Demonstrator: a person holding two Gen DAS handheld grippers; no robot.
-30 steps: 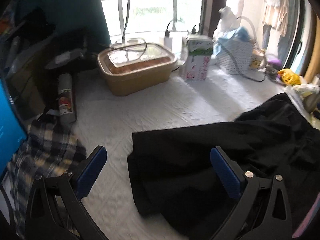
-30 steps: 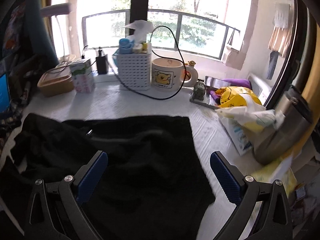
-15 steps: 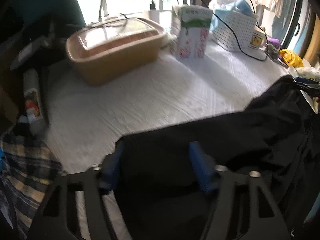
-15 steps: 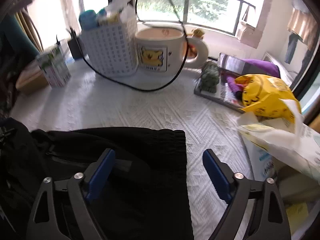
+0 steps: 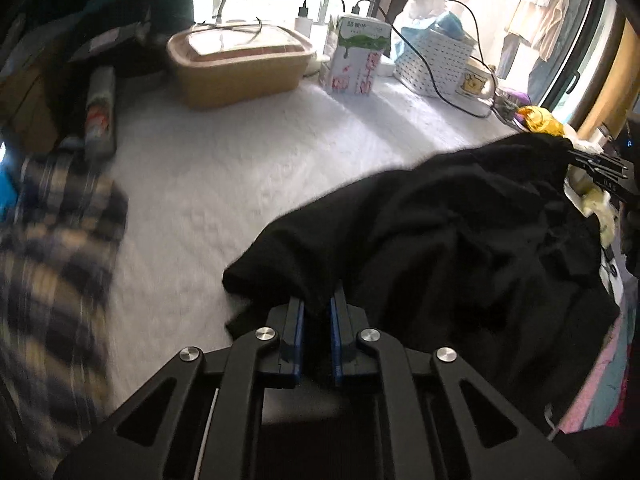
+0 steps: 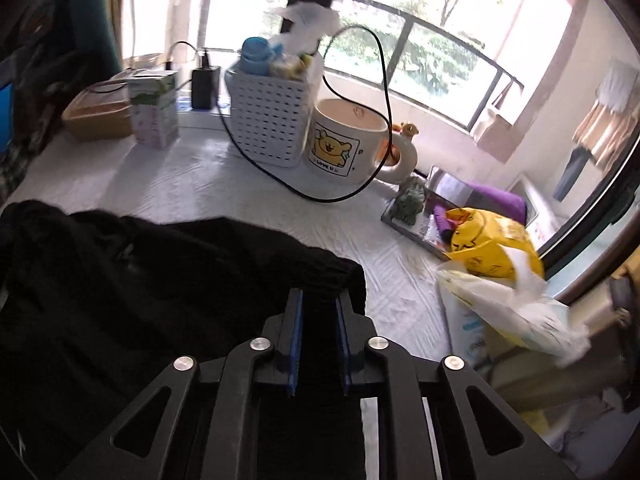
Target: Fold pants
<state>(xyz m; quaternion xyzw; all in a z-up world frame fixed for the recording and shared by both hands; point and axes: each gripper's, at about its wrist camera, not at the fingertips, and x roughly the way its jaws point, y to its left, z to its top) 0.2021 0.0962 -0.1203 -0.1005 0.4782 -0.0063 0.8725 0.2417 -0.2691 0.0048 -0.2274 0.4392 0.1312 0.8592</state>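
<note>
While bunched, soft black pants (image 5: 460,220)

Left gripper (image 5: 317,306): pitched steeply downward, jaws closing. The two blue-padded fingers (image 5: 297,328) stand nearly parallel with a narrow gap, and a fold of the black pants (image 5: 460,240) is pinched between them. The black linkage arms converge toward the fingertips.

Right gripper (image 6: 319,300): also pitched steeply downward, jaws closing. Its blue pads (image 6: 296,332) stand close together and parallel, clamping the ribbed edge of the pants (image 6: 140,280). In the left wrist view, the black tips of the right gripper (image 5: 600,168) appear at the far right, at the raised end of the garment.
</note>
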